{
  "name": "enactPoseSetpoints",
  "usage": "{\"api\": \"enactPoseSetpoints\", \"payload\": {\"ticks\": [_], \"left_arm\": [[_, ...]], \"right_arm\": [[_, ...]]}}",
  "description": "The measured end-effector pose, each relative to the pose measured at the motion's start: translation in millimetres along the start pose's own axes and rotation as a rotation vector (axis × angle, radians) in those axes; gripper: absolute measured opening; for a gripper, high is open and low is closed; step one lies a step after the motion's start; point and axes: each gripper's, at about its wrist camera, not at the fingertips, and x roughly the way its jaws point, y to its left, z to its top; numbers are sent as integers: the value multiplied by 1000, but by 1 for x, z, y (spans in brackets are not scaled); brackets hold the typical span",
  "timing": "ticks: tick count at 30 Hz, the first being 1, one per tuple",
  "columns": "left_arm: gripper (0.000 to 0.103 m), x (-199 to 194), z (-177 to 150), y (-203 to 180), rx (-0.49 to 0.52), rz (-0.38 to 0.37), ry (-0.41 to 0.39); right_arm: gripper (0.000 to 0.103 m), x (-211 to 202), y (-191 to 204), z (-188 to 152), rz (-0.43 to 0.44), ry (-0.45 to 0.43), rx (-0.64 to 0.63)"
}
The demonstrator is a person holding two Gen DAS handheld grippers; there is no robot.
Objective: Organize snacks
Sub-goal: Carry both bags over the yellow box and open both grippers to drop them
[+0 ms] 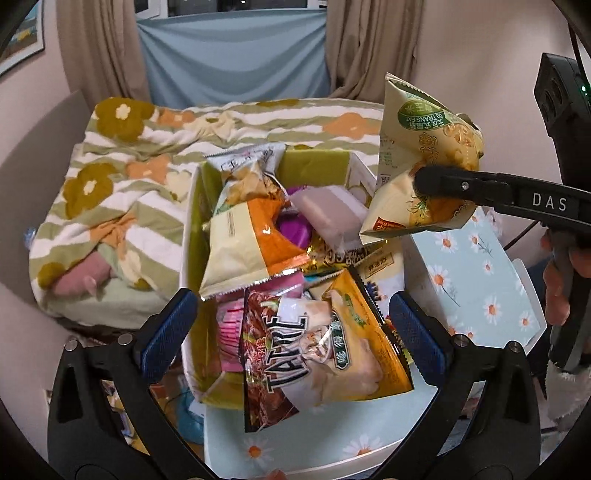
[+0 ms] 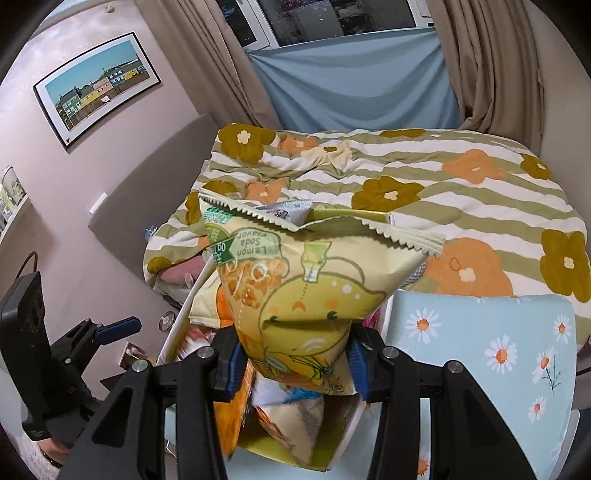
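Walls: you work before pale pink walls (image 2: 74, 177); a framed picture (image 2: 98, 86) of coloured houses hangs at left.
Window: your view shows dark glass (image 2: 332, 14), beige curtains (image 2: 491, 62) either side, blue cloth (image 2: 354, 85) across it.
Bed: striped floral blanket (image 2: 406, 173); grey headboard (image 2: 147, 184) at left.

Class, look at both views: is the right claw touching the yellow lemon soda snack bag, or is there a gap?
Touching. In the right wrist view the right claw pinches the lemon soda bag between its blue pads, creasing it; the left wrist view shows the same clamp.
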Motion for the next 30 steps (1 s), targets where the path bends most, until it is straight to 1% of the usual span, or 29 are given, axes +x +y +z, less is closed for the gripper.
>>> {"api": "enactPoseSetpoints", "payload": {"ticks": [3,7,12,14,15,16,17,18,20,23,25,30], "left_arm": [[103,-6,3,6,-11,7,-19],[103,-8,8,19,-30,42,-25],[103,-4,16,38,-77,56,-31],[103,-2,17,44,-89,63,-31],[103,-1,17,47,-97,63,-28],[103,1,16,49,-103,62,-25],[103,2,16,52,-107,61,-21],[103,4,15,54,-111,61,-16],[103,8,14,57,-113,58,-6],[103,12,12,61,-112,55,2],[103,13,11,62,-107,54,7],[103,3,6,56,-93,77,-8]], "right_arm": [[43,1,6,9,0,-7,-20],[43,8,13,26,12,-4,-37],[44,38,31,46,33,70,-75],[47,52,35,49,42,89,-66],[58,58,36,49,52,102,-59],[82,63,36,49,57,112,-49],[95,66,36,48,58,116,-34],[103,67,35,46,57,107,-26],[103,66,35,44,55,88,-18],[103,62,37,40,18,66,-26],[103,58,37,39,8,55,-24],[103,44,38,34,3,24,-7]]}}
